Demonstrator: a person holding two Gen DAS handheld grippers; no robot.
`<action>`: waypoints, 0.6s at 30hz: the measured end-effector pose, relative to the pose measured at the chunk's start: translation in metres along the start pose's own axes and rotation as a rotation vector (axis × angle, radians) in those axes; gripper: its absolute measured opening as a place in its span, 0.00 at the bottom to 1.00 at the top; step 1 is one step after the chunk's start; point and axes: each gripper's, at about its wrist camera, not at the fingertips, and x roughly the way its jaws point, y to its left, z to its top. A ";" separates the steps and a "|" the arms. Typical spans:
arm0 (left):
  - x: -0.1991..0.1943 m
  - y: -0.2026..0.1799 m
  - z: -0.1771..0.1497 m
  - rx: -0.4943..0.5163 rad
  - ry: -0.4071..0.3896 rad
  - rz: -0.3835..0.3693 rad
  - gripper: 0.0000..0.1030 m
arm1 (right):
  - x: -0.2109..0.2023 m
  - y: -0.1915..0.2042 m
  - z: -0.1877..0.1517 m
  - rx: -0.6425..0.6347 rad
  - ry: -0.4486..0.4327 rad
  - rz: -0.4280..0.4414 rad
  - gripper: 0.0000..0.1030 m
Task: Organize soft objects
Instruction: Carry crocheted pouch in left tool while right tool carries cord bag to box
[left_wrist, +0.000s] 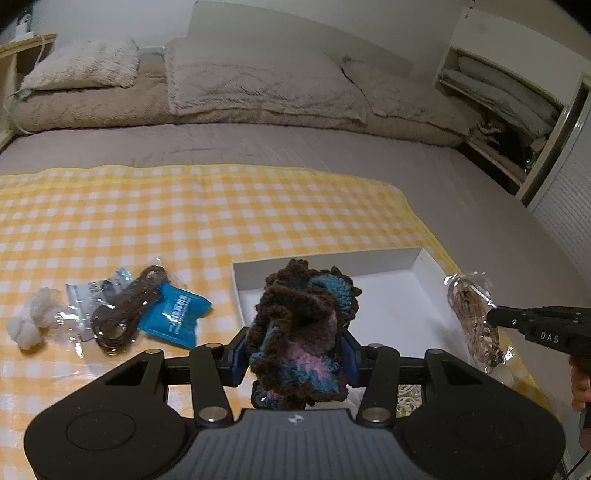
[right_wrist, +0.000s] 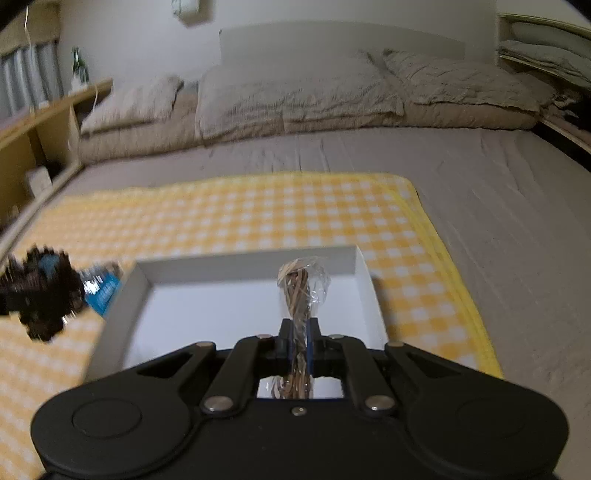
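On the bed (left_wrist: 332, 162) lies a yellow checked cloth (left_wrist: 184, 214) carrying the white box (left_wrist: 417, 280), still empty. We are carrying both items there: our left gripper (left_wrist: 297, 354) clamps the crocheted yarn piece (left_wrist: 303, 325), our right gripper (right_wrist: 298, 332) pinches shut on the wrapped bundle of rubber bands (right_wrist: 301, 291) above it. Next we lower and release inside.

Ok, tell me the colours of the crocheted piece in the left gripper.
The crocheted piece is dark brown with blue, teal and pink patches; the left wrist view shows it best.

One white box (left_wrist: 415, 264), one crocheted piece (left_wrist: 301, 332), one clear bag of brown bands (left_wrist: 474, 317), one blue packet (left_wrist: 175, 314), one brown cord (left_wrist: 127, 314), one white tuft (left_wrist: 31, 321), three pillows (left_wrist: 258, 81)
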 end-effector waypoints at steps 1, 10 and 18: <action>0.003 -0.001 0.000 -0.001 0.007 -0.006 0.48 | 0.003 -0.002 -0.002 -0.009 0.015 0.005 0.07; 0.034 -0.007 0.001 -0.012 0.068 -0.042 0.48 | 0.033 -0.015 -0.011 -0.040 0.156 0.044 0.07; 0.055 -0.010 0.002 0.029 0.092 -0.037 0.48 | 0.049 -0.019 -0.025 -0.145 0.222 -0.076 0.08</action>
